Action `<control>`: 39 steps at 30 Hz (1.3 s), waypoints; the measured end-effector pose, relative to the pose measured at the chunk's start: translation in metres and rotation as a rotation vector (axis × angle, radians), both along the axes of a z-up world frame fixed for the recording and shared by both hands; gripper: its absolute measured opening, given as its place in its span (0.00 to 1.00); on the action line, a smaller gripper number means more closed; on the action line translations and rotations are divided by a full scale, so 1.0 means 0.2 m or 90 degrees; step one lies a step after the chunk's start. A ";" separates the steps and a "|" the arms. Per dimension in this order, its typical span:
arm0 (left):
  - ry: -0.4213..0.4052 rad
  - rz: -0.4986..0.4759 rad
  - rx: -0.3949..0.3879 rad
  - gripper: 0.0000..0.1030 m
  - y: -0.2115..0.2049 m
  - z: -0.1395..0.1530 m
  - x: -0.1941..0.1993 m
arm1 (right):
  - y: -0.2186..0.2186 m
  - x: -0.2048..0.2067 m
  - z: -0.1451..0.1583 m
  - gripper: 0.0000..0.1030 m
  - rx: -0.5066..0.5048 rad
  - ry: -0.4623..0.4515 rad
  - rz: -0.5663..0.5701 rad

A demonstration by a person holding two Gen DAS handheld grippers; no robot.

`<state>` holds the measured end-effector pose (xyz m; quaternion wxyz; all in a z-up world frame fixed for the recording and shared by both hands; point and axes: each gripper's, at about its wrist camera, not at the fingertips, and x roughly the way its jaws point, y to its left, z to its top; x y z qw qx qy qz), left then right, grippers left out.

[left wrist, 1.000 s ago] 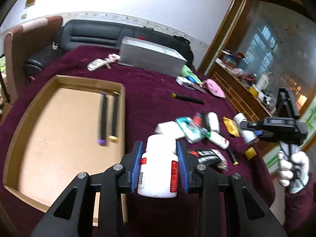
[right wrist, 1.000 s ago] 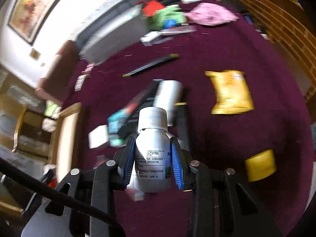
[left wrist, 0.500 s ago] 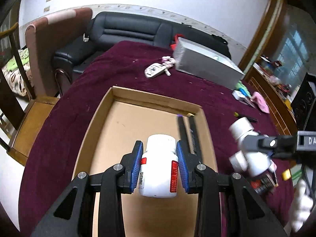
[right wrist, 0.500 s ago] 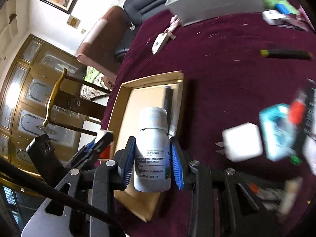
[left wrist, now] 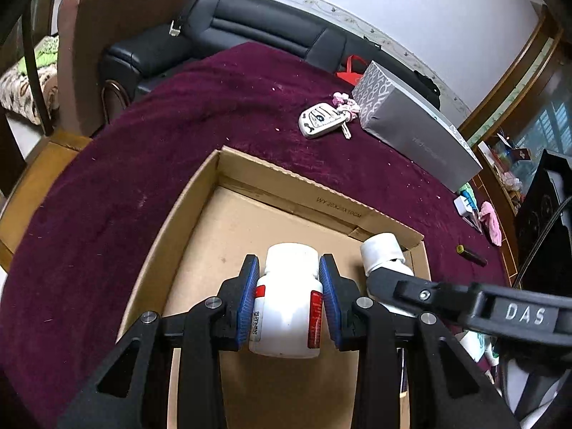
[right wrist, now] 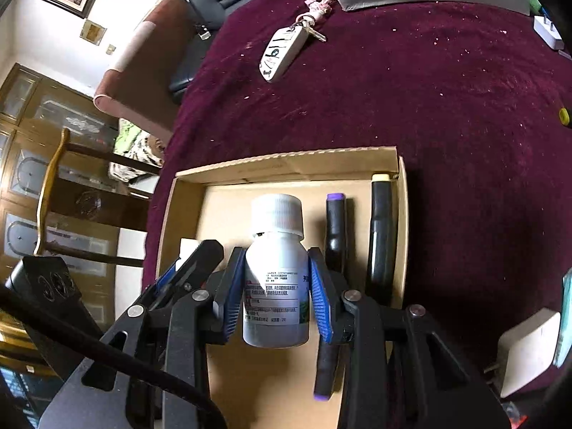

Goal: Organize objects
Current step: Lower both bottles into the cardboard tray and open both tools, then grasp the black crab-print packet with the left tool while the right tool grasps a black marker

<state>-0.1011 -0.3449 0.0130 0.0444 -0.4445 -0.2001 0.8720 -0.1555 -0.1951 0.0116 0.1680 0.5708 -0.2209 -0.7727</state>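
Note:
My left gripper [left wrist: 287, 296] is shut on a white pill bottle with a red label [left wrist: 287, 307] and holds it over the shallow cardboard tray [left wrist: 200, 193]. My right gripper [right wrist: 275, 293] is shut on a white bottle with a ribbed cap [right wrist: 275, 261], also over the tray [right wrist: 286, 159]. The two grippers hang side by side: the right bottle [left wrist: 384, 257] shows just right of my left one. Two black markers, one purple-capped [right wrist: 336, 228] and one cream-capped [right wrist: 382, 228], lie along the tray's right wall.
The table has a maroon cloth [left wrist: 143, 150]. A car key with pink charm [left wrist: 321, 119] and a long grey box [left wrist: 414, 132] lie beyond the tray. A white charger [right wrist: 529, 350] and other small items lie to the right. A black sofa [left wrist: 250, 28] stands behind.
Both grippers have swung left with their bottles, from the cluttered right side of the table to over the tray, and have come close together.

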 end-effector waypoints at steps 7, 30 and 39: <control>-0.008 -0.005 0.020 0.28 0.03 -0.02 -0.03 | 0.01 -0.04 -0.03 0.31 0.023 0.005 -0.014; 0.114 -0.071 0.121 0.49 0.31 0.45 0.44 | 0.57 0.57 0.58 0.58 0.078 0.278 -0.063; 0.091 -0.174 0.106 0.51 0.81 0.34 0.54 | 1.17 1.11 0.69 0.92 0.196 0.404 -0.260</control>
